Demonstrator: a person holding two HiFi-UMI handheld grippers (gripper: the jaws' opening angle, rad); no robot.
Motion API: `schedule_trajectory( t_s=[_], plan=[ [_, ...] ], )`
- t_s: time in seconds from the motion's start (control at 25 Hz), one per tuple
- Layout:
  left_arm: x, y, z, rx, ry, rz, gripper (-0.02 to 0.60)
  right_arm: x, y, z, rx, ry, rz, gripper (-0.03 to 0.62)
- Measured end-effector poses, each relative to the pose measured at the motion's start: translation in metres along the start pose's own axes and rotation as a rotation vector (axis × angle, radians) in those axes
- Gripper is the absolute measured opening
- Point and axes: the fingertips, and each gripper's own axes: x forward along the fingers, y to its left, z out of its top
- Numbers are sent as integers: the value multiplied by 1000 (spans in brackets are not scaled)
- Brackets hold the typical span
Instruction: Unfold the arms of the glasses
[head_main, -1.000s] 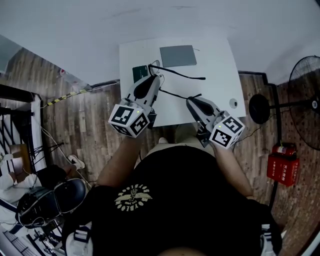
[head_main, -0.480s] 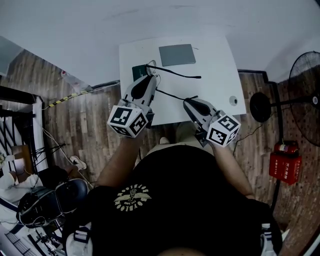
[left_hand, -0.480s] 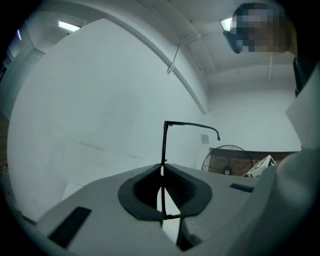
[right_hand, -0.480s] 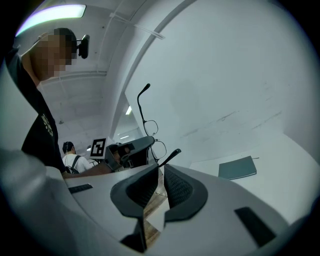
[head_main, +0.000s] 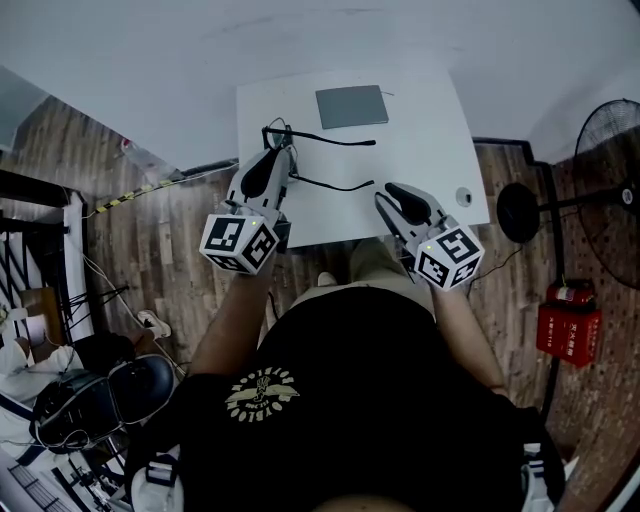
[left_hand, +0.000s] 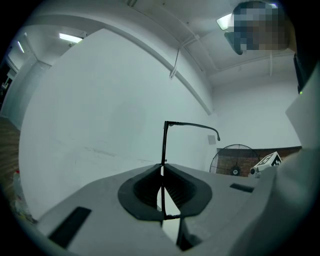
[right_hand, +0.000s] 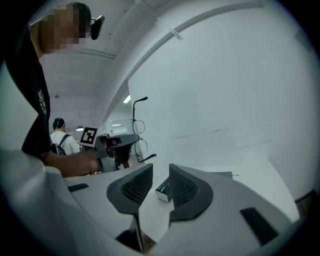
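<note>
Black thin-framed glasses (head_main: 300, 140) hang over the left part of the white table (head_main: 430, 140), both arms stretched out to the right. My left gripper (head_main: 279, 153) is shut on the glasses' front. In the left gripper view the thin frame (left_hand: 163, 150) runs between the closed jaws of the left gripper (left_hand: 161, 172), and one arm bends off to the right above. My right gripper (head_main: 392, 190) sits just right of the lower arm's tip, apart from it. Its jaws are opening with nothing between them. In the right gripper view the right gripper (right_hand: 155, 184) faces the glasses (right_hand: 137, 125).
A grey flat case (head_main: 350, 107) lies at the table's far side. A small box (right_hand: 163, 192) rests on the table beyond my right jaws. A small round object (head_main: 462, 197) is near the table's right edge. A fan (head_main: 610, 130) and a red box (head_main: 565, 325) stand on the floor at right.
My right gripper has let go of the lower arm and opened. My left gripper has carried the glasses left and farther away.
</note>
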Motion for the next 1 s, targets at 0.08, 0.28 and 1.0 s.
schedule_trajectory(
  t_s=[0.08, 0.28, 1.0],
  plan=[
    [-6, 4, 0, 5, -1, 14, 21, -5, -8, 1, -49, 11, -45, 100],
    [-17, 9, 1, 32, 1, 46, 21, -21, -24, 22, -188, -5, -144, 76],
    [-45, 20, 0, 125, 16, 105, 21, -72, -72, 63, -233, -74, -334, 1]
  ],
)
